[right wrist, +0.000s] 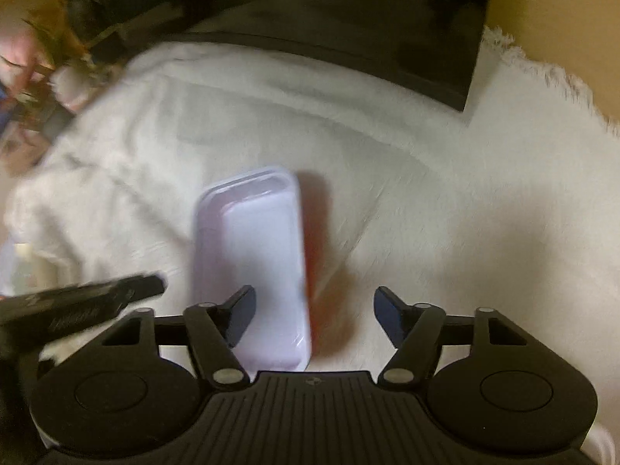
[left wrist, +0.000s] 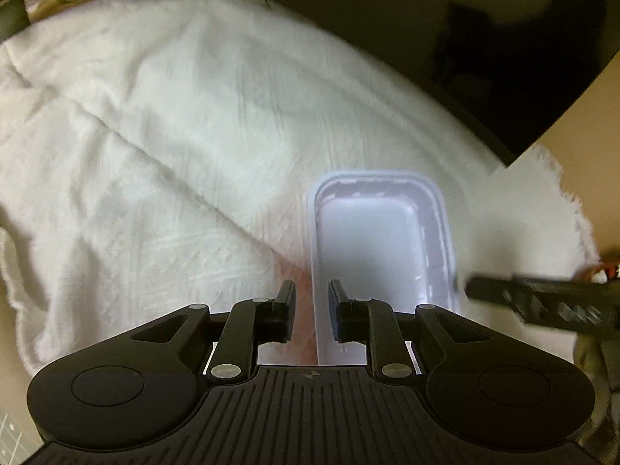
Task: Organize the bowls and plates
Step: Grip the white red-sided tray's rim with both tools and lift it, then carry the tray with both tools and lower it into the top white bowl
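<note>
A pale lavender rectangular tray (left wrist: pixel 381 248) is lying on a white fringed cloth (left wrist: pixel 155 155) that is covering the worktop, and both hand-held grippers are hanging low around its near end. The pictures are smeared, so fine detail is hard to read.

The left hand-held gripper (left wrist: pixel 312 302) is sitting with its jaws only a narrow gap apart, straddling the tray's left long rim near the closest corner: one finger outside on the cloth, the other inside the tray. Whether the pads are actually pinching the rim I cannot tell.

The right hand-held gripper (right wrist: pixel 314 310) is standing wide open and holding nothing. In its view the tray (right wrist: pixel 252 263) is lying ahead and a little left of centre, the left finger over the tray's near end, the right finger well clear over bare cloth. A reddish-orange edge (right wrist: pixel 316 240) is showing along the tray's right side, perhaps a second dish beneath it, though that is unclear.

The tray's long axis is running straight away from both grippers, so each is facing a short end. The left one looks nearer to a hold. I would judge that the right would need to shift leftward to bracket the right-hand rim.
</note>
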Action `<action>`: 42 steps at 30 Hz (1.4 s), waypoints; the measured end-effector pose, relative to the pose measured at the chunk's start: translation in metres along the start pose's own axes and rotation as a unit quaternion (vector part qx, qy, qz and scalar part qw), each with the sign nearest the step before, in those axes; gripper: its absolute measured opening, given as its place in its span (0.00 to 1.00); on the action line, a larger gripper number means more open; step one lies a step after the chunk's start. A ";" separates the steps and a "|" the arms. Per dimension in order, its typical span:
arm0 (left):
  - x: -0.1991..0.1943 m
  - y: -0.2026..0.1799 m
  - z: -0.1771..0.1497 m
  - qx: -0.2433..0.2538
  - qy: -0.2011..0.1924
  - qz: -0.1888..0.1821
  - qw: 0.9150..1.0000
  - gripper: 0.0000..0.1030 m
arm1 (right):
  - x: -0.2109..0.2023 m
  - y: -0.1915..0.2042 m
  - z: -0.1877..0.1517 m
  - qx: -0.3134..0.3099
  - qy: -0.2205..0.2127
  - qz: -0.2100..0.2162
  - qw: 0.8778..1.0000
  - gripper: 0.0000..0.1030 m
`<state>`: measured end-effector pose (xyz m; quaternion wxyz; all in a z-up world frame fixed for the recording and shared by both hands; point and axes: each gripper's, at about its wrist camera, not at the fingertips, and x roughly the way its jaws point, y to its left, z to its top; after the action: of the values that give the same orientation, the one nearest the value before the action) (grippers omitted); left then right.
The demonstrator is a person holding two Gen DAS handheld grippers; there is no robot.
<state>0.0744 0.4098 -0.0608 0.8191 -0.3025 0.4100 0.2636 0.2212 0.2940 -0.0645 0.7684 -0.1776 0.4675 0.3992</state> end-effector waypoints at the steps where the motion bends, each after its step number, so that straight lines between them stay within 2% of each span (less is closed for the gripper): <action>1: 0.005 -0.002 -0.001 0.004 0.005 0.000 1.000 0.19 | 0.007 0.005 0.001 -0.005 0.000 -0.004 1.000 0.60; 6: 0.027 0.000 0.002 0.020 0.030 0.025 0.999 0.20 | 0.037 0.013 0.002 -0.005 0.031 0.013 0.999 0.52; 8: 0.035 0.004 0.004 0.021 0.039 0.032 0.999 0.21 | 0.050 0.016 0.002 0.002 0.049 0.018 0.999 0.40; 10: 0.039 0.008 0.006 0.016 0.041 0.016 0.999 0.24 | 0.058 0.013 0.000 0.020 0.061 0.036 0.997 0.34; 11: 0.041 0.011 0.007 0.012 0.045 0.004 0.999 0.24 | 0.061 0.014 0.000 0.024 0.067 0.040 0.997 0.24; 14: 0.053 0.014 0.008 0.001 0.068 -0.025 0.997 0.24 | 0.062 0.012 -0.003 0.039 0.076 0.062 0.994 0.21; 16: 0.053 0.009 0.005 0.005 0.073 -0.020 0.997 0.26 | 0.055 0.011 -0.008 0.048 0.070 0.066 0.994 0.21; 18: 0.039 0.000 0.004 0.018 0.065 -0.023 0.997 0.26 | 0.043 0.009 -0.013 0.046 0.063 0.071 0.994 0.21; 20: 0.018 -0.010 0.005 0.033 0.049 -0.042 0.997 0.26 | 0.025 0.004 -0.020 0.048 0.050 0.077 0.995 0.21; 23: -0.013 -0.029 0.009 0.051 0.044 -0.052 0.996 0.26 | -0.007 -0.014 -0.028 0.072 0.035 0.101 0.992 0.21; 27: -0.054 -0.074 0.014 0.094 0.022 -0.068 0.993 0.26 | -0.069 -0.034 -0.041 0.072 -0.020 0.108 0.991 0.21; 30: -0.077 -0.110 0.013 0.112 0.016 -0.095 0.989 0.26 | -0.119 -0.059 -0.057 0.079 -0.064 0.106 0.989 0.21; 33: -0.093 -0.156 0.010 0.148 0.021 -0.122 0.981 0.26 | -0.164 -0.087 -0.074 0.094 -0.102 0.096 0.986 0.24; 36: -0.107 -0.198 -0.003 0.192 0.010 -0.137 0.972 0.26 | -0.196 -0.115 -0.092 0.105 -0.137 0.077 0.982 0.24; 39: -0.112 -0.232 -0.019 0.217 0.004 -0.155 0.964 0.26 | -0.217 -0.138 -0.111 0.113 -0.164 0.059 0.978 0.24; 42: -0.102 -0.254 -0.034 0.235 0.020 -0.165 0.958 0.26 | -0.224 -0.156 -0.126 0.115 -0.177 0.033 0.977 0.25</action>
<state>0.1761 0.1948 0.0783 0.8909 -0.1706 0.4206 0.0149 0.2159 0.0158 0.0497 0.8406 0.0009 0.3723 0.3935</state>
